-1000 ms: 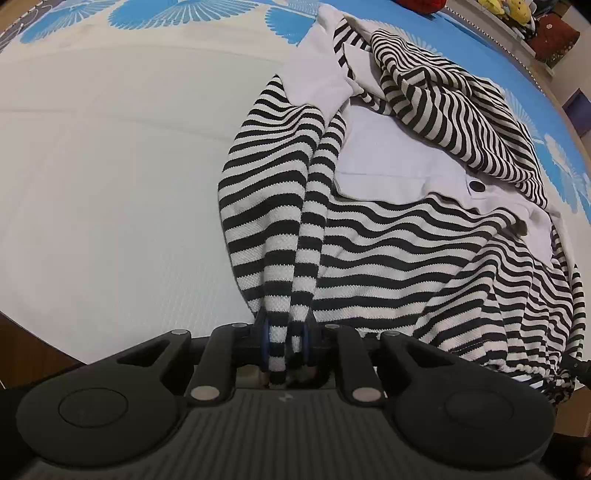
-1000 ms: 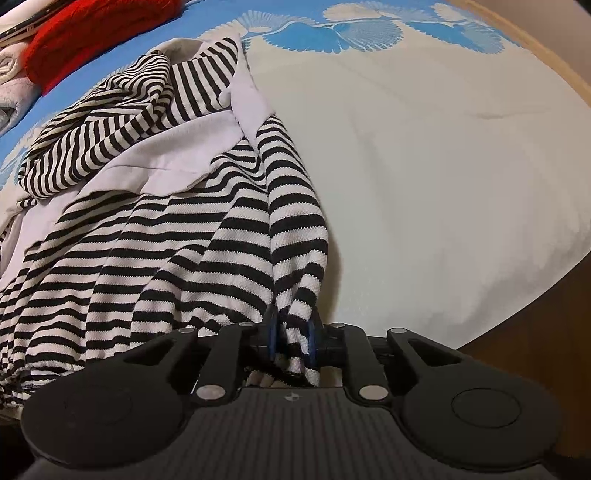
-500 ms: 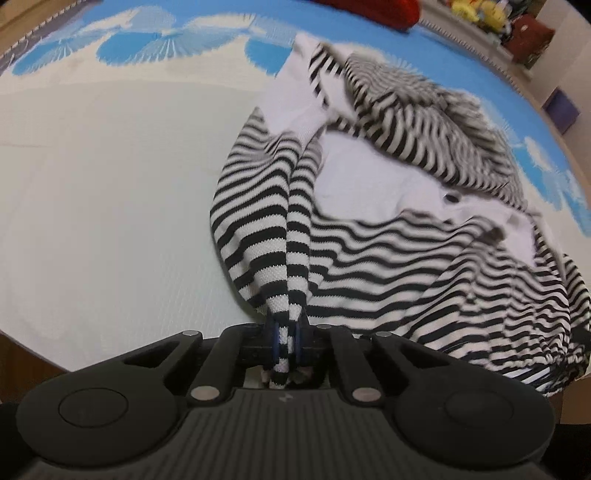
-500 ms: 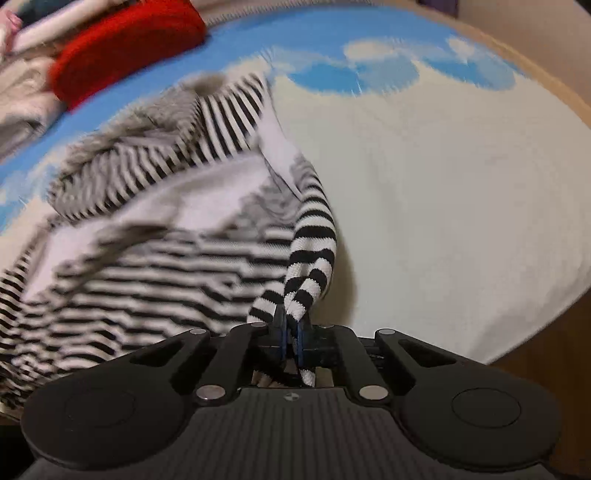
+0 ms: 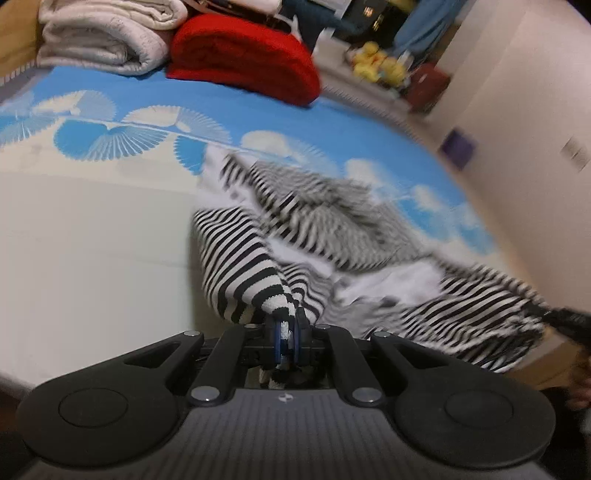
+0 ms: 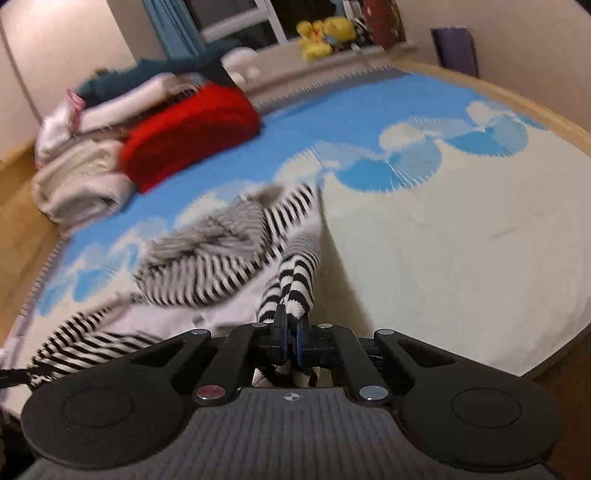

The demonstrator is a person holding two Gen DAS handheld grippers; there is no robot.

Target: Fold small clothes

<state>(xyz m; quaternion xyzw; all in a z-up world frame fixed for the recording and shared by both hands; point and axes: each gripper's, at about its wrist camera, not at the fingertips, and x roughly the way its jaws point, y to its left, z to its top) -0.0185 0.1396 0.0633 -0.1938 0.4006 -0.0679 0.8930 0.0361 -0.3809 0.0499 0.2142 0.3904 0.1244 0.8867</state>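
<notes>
A black-and-white striped small garment (image 5: 332, 236) with a white panel lies on the bed, also in the right wrist view (image 6: 207, 266). My left gripper (image 5: 286, 332) is shut on a bunched striped edge of the garment and holds it raised off the bed. My right gripper (image 6: 290, 332) is shut on another striped edge of the same garment, also raised. The cloth stretches away from both grippers toward the rumpled far part. Both views are blurred by motion.
The bed cover (image 5: 92, 221) is cream with a blue fan pattern. A red folded blanket (image 5: 240, 59) and white folded blankets (image 5: 103, 37) lie at the far end, and also show in the right wrist view (image 6: 184, 129). Yellow toys (image 6: 321, 33) sit on a ledge beyond. The wooden bed edge (image 6: 554, 122) runs at right.
Both grippers have risen and tilted up with the striped edges held. The near part of the garment has lifted off the bed, and the far end of the room has come into view.
</notes>
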